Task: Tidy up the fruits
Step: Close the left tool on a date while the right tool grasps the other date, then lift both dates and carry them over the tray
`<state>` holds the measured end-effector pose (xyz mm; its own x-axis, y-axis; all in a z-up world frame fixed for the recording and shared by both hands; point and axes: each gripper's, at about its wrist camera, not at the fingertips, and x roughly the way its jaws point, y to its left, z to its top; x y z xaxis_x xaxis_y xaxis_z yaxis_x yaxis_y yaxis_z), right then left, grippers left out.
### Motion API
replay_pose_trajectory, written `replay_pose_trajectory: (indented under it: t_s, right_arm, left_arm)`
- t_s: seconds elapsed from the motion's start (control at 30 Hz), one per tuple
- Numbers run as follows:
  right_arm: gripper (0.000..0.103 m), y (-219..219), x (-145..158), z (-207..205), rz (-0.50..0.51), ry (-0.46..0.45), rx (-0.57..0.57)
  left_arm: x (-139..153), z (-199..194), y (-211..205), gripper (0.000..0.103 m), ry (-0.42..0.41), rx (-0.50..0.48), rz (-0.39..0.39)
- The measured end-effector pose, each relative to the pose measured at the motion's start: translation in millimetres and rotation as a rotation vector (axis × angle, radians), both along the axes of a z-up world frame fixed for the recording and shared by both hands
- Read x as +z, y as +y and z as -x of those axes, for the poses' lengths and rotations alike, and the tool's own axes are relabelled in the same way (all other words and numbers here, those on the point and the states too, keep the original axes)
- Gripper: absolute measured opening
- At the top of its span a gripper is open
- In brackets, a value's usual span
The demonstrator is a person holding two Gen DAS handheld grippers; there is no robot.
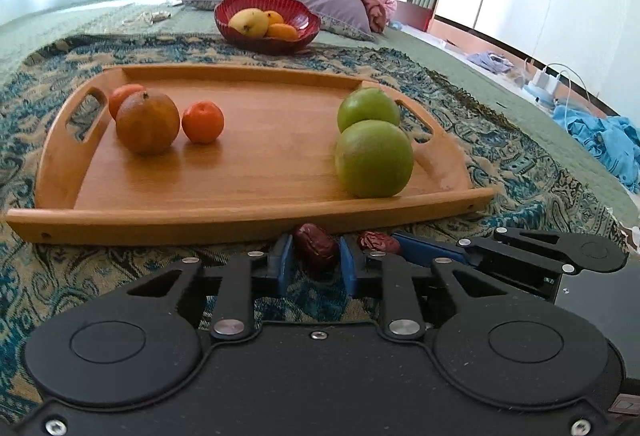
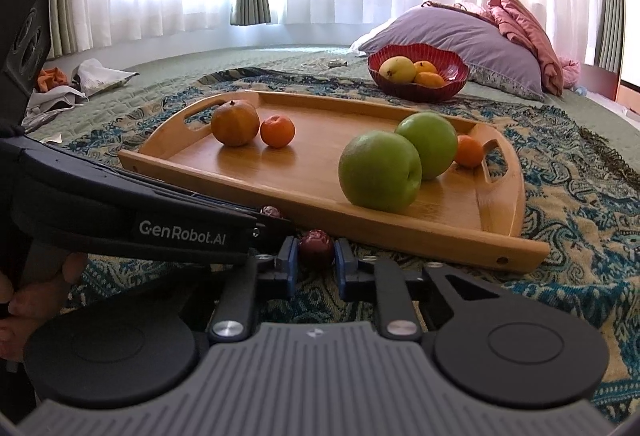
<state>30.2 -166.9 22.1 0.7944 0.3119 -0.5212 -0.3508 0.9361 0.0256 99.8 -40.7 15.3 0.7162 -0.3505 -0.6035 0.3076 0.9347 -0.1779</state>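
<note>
Just in front of the wooden tray point(image 1: 248, 212), each dried red date point(image 1: 316, 246) sits between the narrow-set blue pads of the left gripper point(image 1: 316, 268) and right gripper point(image 2: 316, 264); light, wrinkled and probably yielding, best pinched gently across its middle.

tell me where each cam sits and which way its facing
Left wrist: low on the left gripper, facing the wooden tray; a red date sits between its fingers.
Right wrist: low on the right gripper, facing the tray from the right; the left gripper crosses its left side.
Shared: tray, green apples, red bowl.
</note>
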Motion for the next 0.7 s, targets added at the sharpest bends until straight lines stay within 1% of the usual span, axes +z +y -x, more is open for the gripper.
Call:
replay_pose_trajectory:
  t_s: [0.17,0.33,0.5,0.7]
  right_arm:
    - [0.023,0,3,1,0.006,-0.013,-0.008]
    - [0.023,-2,6,1,-0.001,-0.017,-0.019]
    - [0.023,-1,10,5,0.007,-0.035,-0.019]
    - [0.023,-1,17,6,-0.001,-0.053,-0.028]
  left_arm:
    - [4,3,-2,0.024,-0.019,-0.004,-0.024]
    - [8,5,0,0.024,-0.03,0.005,-0.028]
    - [14,6,3,0.024,-0.065,0.025,-0.051]
    - [20,3,11,0.024,-0.073,0.048,-0.046]
